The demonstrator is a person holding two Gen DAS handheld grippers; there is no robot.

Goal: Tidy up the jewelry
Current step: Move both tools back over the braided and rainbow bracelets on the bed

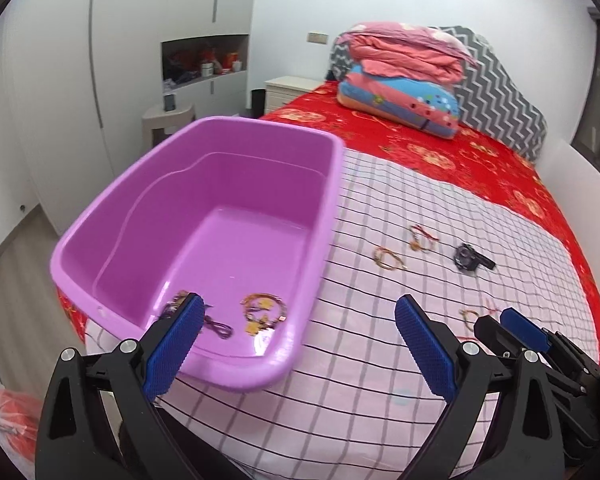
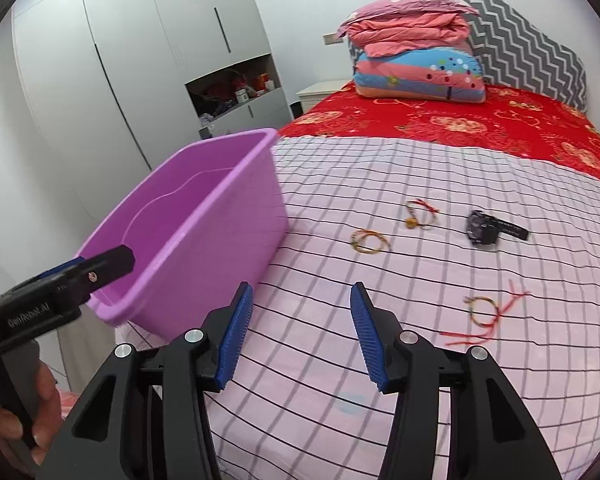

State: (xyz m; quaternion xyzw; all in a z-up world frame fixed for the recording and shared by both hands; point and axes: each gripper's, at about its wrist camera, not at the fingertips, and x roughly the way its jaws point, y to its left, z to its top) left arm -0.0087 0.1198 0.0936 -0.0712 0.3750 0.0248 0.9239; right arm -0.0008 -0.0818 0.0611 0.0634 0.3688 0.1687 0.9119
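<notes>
A: Where is the jewelry lying?

B: Part of it sits in the purple tub [image 1: 204, 216] at the left edge of the bed [image 1: 380, 360], on the pink checked sheet. On the tub floor near the front wall are a gold-coloured tangle [image 1: 264, 312] and a dark purple cord [image 1: 218, 326], plus something half hidden behind a blue pad.

A: And outside the tub?

B: Four pieces on the sheet. A yellow bracelet [image 2: 370, 241], a beaded bracelet with red thread [image 2: 420, 214] beyond it, a black watch [image 2: 494, 230] to the right, and nearer the camera a bracelet with long red strings [image 2: 486, 314].

A: Which way does the watch point?

B: It lies on its side, its strap running out to the right and slightly towards the camera; the long axis goes roughly across the bed. The red strings trail from that near bracelet to the right and down to the left.

A: The tongs?

B: The left tongs [image 1: 300, 344] are released, spread wide over the tub's front corner, nothing between them. The right tongs [image 2: 300, 336] are released too, partly spread above bare sheet, empty.

A: Anything hard to read?

B: The bracelets are small and blurred, so beads and clasps are unclear. A hand [image 2: 32, 420] is cut off at the bottom left of the right wrist view.
</notes>
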